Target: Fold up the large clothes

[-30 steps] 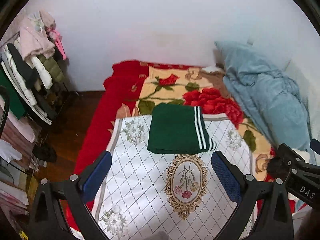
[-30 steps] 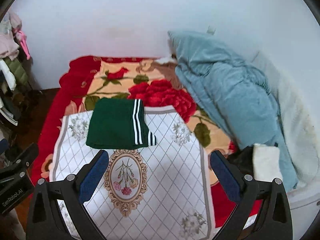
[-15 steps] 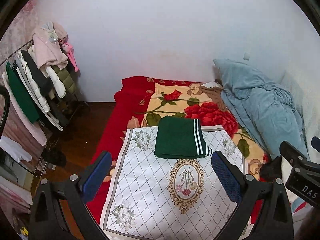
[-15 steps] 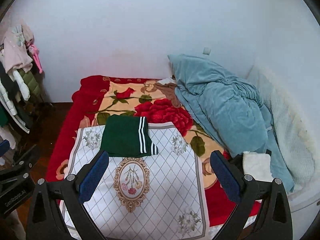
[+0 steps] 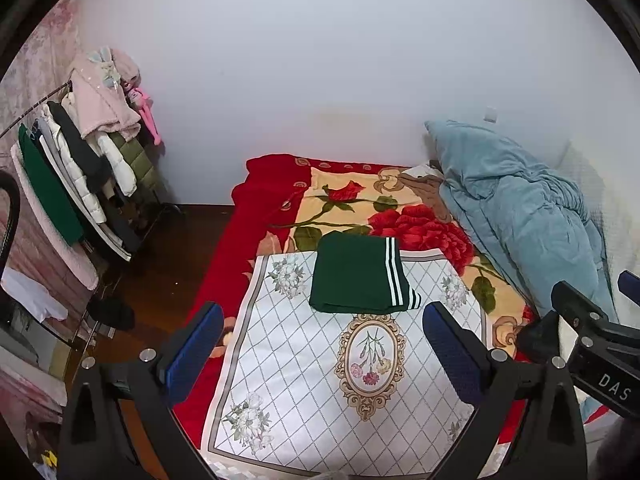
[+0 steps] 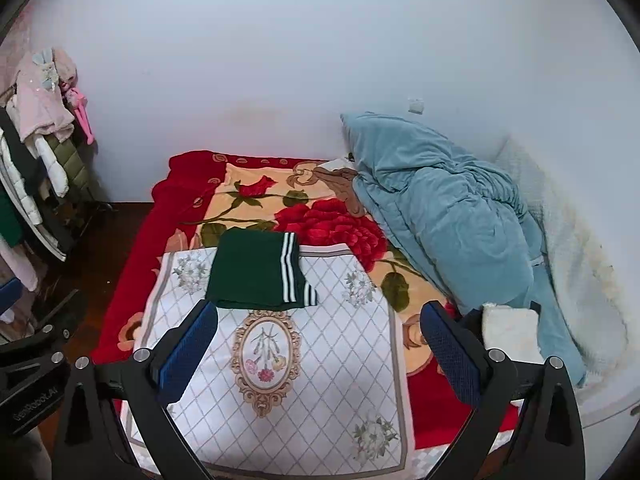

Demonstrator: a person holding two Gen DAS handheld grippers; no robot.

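A dark green garment [image 5: 354,276] with white stripes lies folded into a neat rectangle on the bed, resting on the far end of a white quilted cloth [image 5: 352,364] printed with a diamond grid, grey flowers and a gold oval medallion [image 5: 370,360]. In the right wrist view the same green garment [image 6: 256,270] sits just beyond the medallion [image 6: 266,358], its striped edge turned toward the right and its far edge reaching the cloth's border.

Under the white quilted cloth [image 6: 280,360] spreads a red blanket [image 5: 280,200] with large roses on a cream ground. On the right side of the bed a blue duvet [image 5: 516,208] is heaped against the wall, and a folded white fleece piece [image 6: 510,332] lies at its near end.

The left claw [image 5: 322,352] hovers above the near part of the cloth with its blue pads [image 5: 194,354] spread wide, holding nothing. The right claw [image 6: 318,350] hangs likewise, its pads [image 6: 450,350] wide apart and empty, well short of the garment. Part of the right claw's black frame shows at the right edge of the left wrist view.

To the left of the bed, on a dark wooden floor [image 5: 160,256], stands a clothes rack [image 5: 80,168] crowded with coats and jackets.
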